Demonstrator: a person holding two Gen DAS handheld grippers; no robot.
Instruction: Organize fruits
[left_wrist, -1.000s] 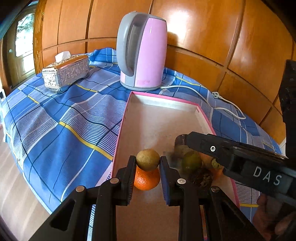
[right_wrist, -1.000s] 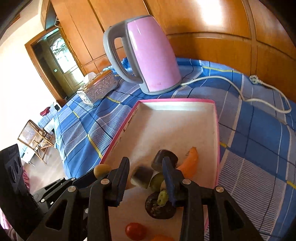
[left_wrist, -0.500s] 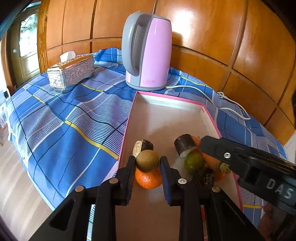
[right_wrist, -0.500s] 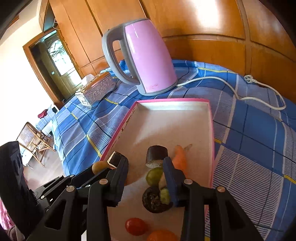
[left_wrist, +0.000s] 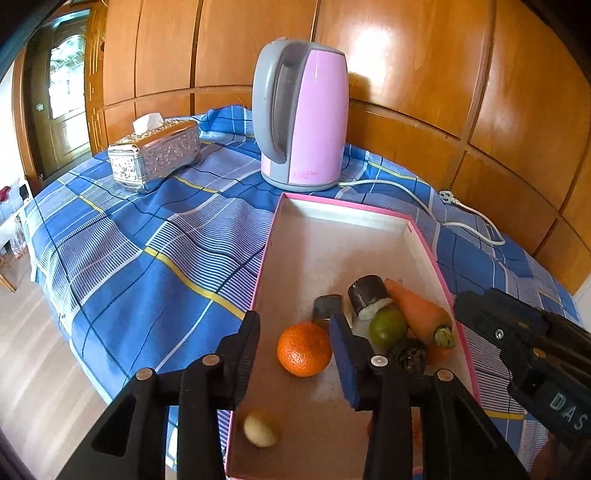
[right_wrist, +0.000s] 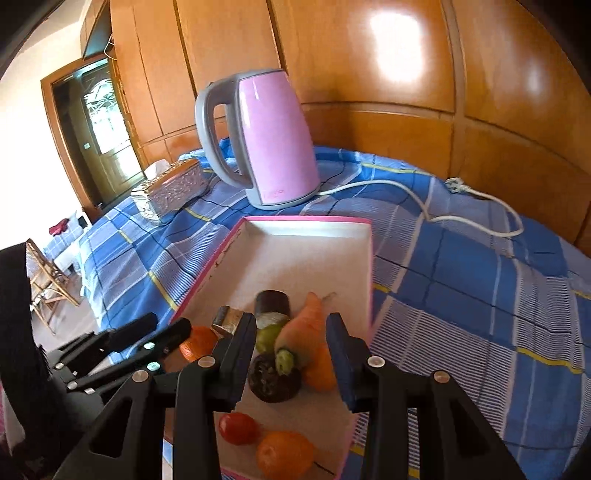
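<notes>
In the left wrist view, the left gripper (left_wrist: 293, 334) is seen with its jaws spread wide and nothing between them. A round orange (left_wrist: 304, 349), bright and dimpled, lies in the gap between the fingers without being touched. A small pale brownish fruit (left_wrist: 261, 428), blurred, lies nearer, at the left wall of the pink-edged tray (left_wrist: 343, 216). Further right in the tray a carrot (left_wrist: 419, 314) is laid with its long axis running from the far left to the near right, its green stub at the near end. A dark cut cylinder (left_wrist: 367, 297) with a pale face, a green round fruit (left_wrist: 388, 326) and a dark wrinkled fruit (left_wrist: 408, 354) are clustered against it. A pink kettle (left_wrist: 303, 125) and a silver tissue box (left_wrist: 157, 157) stand on the blue checked cloth (left_wrist: 129, 258) beyond.

In the right wrist view, the right gripper (right_wrist: 291, 345) is likewise held wide apart, gripping nothing. The carrot (right_wrist: 306, 328) is framed between its fingers, tapered tip pointing away, green stub nearest. The dark wrinkled fruit (right_wrist: 273, 378) lies just below it. A red tomato (right_wrist: 238, 428) and a second orange fruit (right_wrist: 284, 454) lie at the near end of the tray.
</notes>
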